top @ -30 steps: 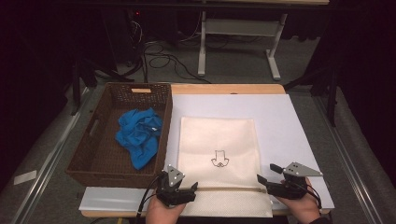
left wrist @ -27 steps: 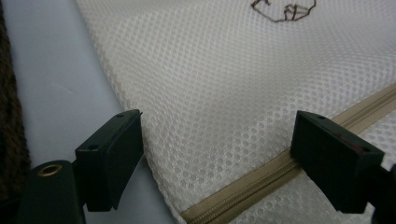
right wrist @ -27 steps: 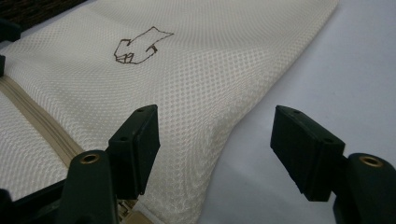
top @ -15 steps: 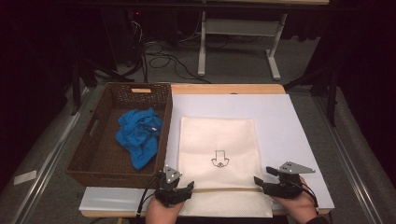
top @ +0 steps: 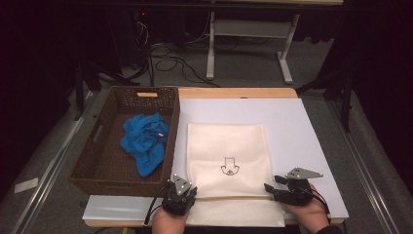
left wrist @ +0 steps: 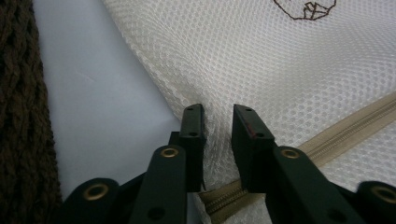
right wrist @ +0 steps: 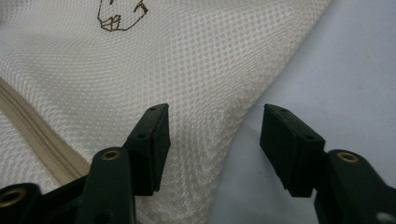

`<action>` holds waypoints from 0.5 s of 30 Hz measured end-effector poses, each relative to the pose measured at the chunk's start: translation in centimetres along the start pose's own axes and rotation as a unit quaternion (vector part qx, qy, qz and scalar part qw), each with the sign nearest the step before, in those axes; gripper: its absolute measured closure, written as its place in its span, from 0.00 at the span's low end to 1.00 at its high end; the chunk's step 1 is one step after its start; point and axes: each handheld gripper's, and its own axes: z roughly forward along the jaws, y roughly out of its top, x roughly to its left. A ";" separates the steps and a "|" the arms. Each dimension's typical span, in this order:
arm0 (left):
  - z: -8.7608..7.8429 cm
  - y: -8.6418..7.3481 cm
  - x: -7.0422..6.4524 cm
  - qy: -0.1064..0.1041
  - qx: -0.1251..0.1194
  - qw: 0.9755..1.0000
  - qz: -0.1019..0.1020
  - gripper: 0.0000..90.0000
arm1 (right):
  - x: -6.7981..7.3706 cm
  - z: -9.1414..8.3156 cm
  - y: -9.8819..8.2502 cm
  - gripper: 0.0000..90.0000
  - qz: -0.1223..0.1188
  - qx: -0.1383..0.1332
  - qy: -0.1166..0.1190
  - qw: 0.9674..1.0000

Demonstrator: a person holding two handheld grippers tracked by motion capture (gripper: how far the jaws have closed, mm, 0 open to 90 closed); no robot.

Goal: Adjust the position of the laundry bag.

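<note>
Dark floor, trailing cables and the white legs of a stand [top: 246, 44] fill the background beyond a wooden table [top: 234, 92] covered by a pale blue-white mat [top: 302, 126]. On that mat lies a cream mesh laundry bag [top: 228, 146] with a small brown drawing [top: 229, 166] near its middle and a beige zipper [left wrist: 355, 123] running across its near end.

The left gripper [top: 179, 195] sits at the bag's near left corner. In the left gripper view its jaws have just been closing and now stand narrowly apart, with a raised fold of the mesh pinched between the pads; the zipper runs out from under the right-hand jaw and away to that side, the bag's edge runs just outside the left-hand jaw, and bare mat lies beyond it. Farther out on that same side is the dark woven wall of a wicker basket [top: 104, 161].

The right gripper [top: 277, 190] sits at the bag's near right corner. In the right gripper view its jaws have also just been closing, yet they stand about half open: the bag's edge and a bulge of mesh lie in the gap between them, one jaw over the fabric and the other over bare mat, and neither pad presses on the cloth. The zipper passes outside the jaw that is over the fabric, and the drawing lies ahead of the tips on that side.

In the high view the basket stands ahead of the left gripper, touching the mat's left edge, with a crumpled blue cloth [top: 145, 140] inside it.
</note>
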 end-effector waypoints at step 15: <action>0.7 1.0 -0.9 -0.016 -0.003 1.000 0.020 0.97 | -0.9 -0.9 0.3 0.97 -0.001 -0.014 -0.012 1.000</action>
